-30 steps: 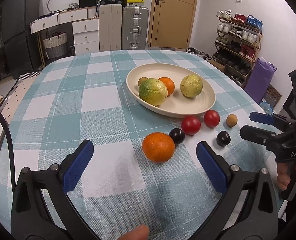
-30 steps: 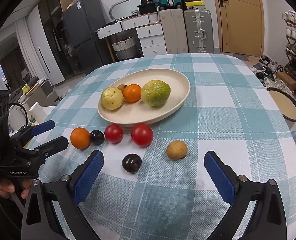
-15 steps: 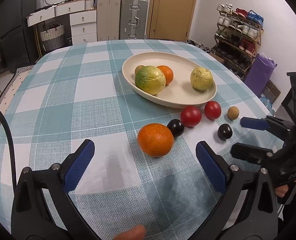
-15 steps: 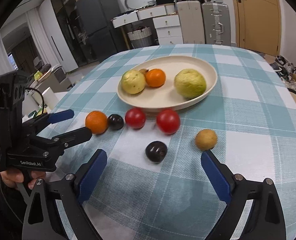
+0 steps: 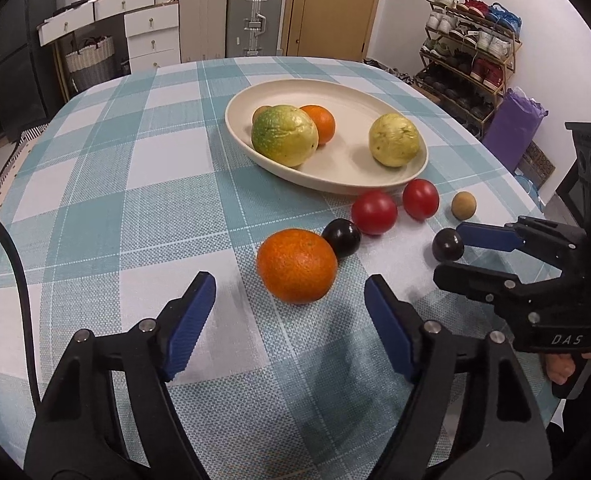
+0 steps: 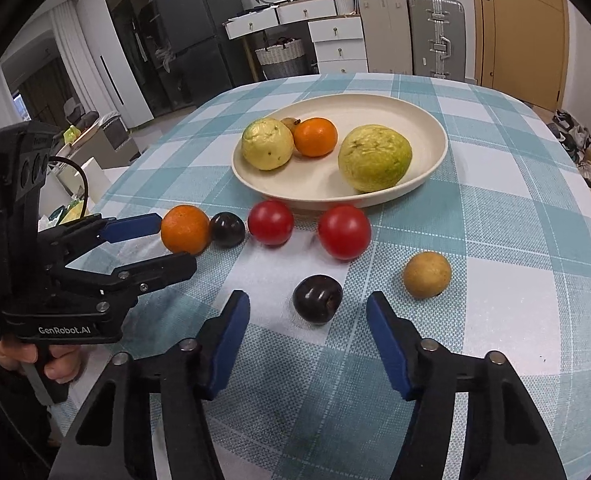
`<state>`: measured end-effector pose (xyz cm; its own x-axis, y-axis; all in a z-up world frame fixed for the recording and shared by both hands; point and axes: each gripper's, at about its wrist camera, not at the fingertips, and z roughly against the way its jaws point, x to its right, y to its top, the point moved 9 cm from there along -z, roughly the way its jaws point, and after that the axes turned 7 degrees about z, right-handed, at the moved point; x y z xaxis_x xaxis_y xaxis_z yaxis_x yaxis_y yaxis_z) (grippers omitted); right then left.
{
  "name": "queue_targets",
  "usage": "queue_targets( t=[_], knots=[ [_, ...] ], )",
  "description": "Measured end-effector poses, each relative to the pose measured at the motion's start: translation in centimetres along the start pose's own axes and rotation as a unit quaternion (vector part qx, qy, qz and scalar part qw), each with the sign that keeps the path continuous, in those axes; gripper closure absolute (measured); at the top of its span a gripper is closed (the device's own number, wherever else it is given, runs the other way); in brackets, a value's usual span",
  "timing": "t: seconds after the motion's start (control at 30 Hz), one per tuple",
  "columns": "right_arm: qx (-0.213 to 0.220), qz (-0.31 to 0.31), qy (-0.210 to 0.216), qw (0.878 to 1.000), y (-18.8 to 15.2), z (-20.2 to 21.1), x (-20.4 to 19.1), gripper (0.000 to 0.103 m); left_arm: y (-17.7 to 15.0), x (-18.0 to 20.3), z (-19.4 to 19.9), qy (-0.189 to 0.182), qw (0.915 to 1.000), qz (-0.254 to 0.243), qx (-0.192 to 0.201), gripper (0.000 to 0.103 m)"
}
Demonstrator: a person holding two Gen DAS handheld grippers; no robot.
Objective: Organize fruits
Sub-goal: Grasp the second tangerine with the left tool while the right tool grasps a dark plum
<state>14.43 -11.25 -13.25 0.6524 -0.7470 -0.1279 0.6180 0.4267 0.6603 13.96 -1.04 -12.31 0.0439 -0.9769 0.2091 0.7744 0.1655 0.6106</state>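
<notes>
Fruits sat loose beside the plate (image 5: pixel 411 168): left gripper (image 5: pixel 289 298) spread wide framing the orange (image 5: pixel 296 266), right gripper (image 6: pixel 308 330) likewise unclenched around the dark plum (image 6: pixel 317 298), presumably for plating.

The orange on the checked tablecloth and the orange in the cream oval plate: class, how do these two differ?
The orange on the tablecloth lies loose beside a dark round plum, in front of the open left gripper. The orange in the plate sits against a big green-yellow fruit, with no gripper near it. Both are round, bright orange and ungripped.
</notes>
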Motion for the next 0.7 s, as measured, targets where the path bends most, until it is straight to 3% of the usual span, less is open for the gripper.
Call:
queue_targets(
  t=[0.2, 0.3, 0.43, 0.57, 0.7],
  knots=[
    [-0.008, 0.01, -0.013, 1.0, 0.2, -0.4, -0.19, 0.052, 0.32, -0.18, -0.53, -0.006, 0.9999, 0.008, -0.005, 0.033],
    [-0.006, 0.01, -0.013, 1.0, 0.03, -0.25, -0.13, 0.053, 0.32, -0.11, -0.67, -0.009, 0.9999, 0.008, -0.007, 0.038],
    [-0.003, 0.007, -0.014, 1.0, -0.09, -0.1, 0.06, 0.054, 0.5, -0.05, -0.75, -0.013, 0.9998, 0.009, -0.007, 0.048],
    [-0.004, 0.007, -0.018, 1.0, -0.16, -0.07, -0.04, 0.056, 0.51, 0.19, -0.71, -0.02, 0.9998, 0.006, -0.007, 0.065],
    [-0.004, 0.009, -0.019, 1.0, -0.16, -0.09, -0.13, 0.057, 0.58, 0.46, -0.32, -0.022, 0.9998, 0.0, 0.002, 0.066]
  ],
)
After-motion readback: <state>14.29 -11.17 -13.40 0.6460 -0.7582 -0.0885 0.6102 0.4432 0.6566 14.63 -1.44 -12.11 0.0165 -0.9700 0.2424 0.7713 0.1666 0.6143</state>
